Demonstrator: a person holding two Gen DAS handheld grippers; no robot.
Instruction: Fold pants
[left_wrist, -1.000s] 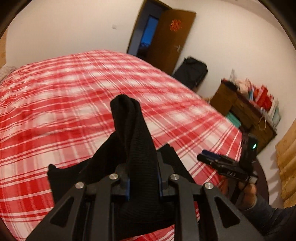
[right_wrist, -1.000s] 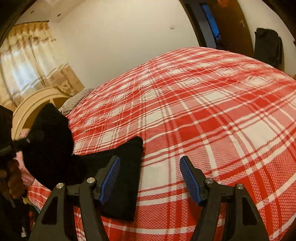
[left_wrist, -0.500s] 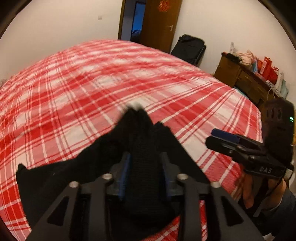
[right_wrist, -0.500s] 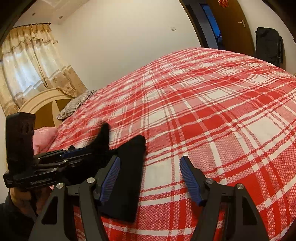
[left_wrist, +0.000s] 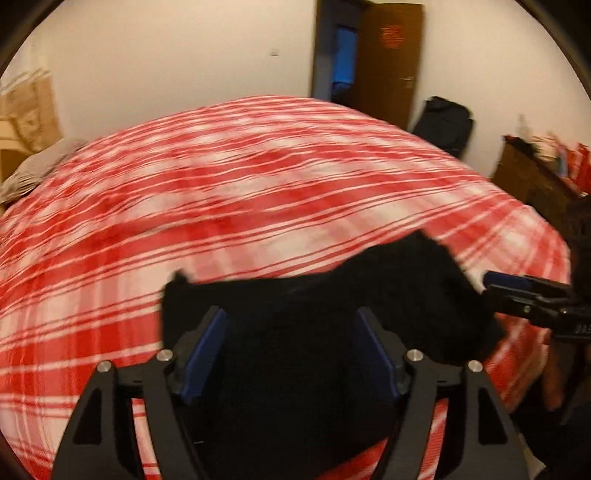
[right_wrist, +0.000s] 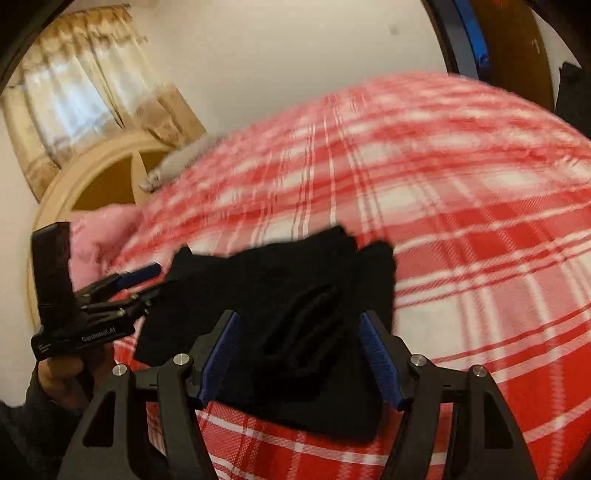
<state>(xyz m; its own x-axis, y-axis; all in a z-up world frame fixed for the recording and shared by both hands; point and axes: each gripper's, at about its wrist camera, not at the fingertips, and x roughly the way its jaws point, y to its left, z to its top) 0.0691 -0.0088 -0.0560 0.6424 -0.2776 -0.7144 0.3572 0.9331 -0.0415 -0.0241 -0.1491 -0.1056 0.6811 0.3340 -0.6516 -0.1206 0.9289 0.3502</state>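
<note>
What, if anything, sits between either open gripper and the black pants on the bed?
Nothing visible. The black pants lie bunched on the plaid bedspread, directly ahead of the open right gripper and the open left gripper.

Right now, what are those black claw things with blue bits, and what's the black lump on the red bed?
Those are grabbing tools, not a robot. A person holds one in each hand, and each has a small camera looking along its two fingers. One picture comes from the left gripper, the other from the right gripper. You can also see each tool from the other's camera. The black lump is the pants, lying folded on the checked bed. Both grippers are open, so nothing is held.
</note>
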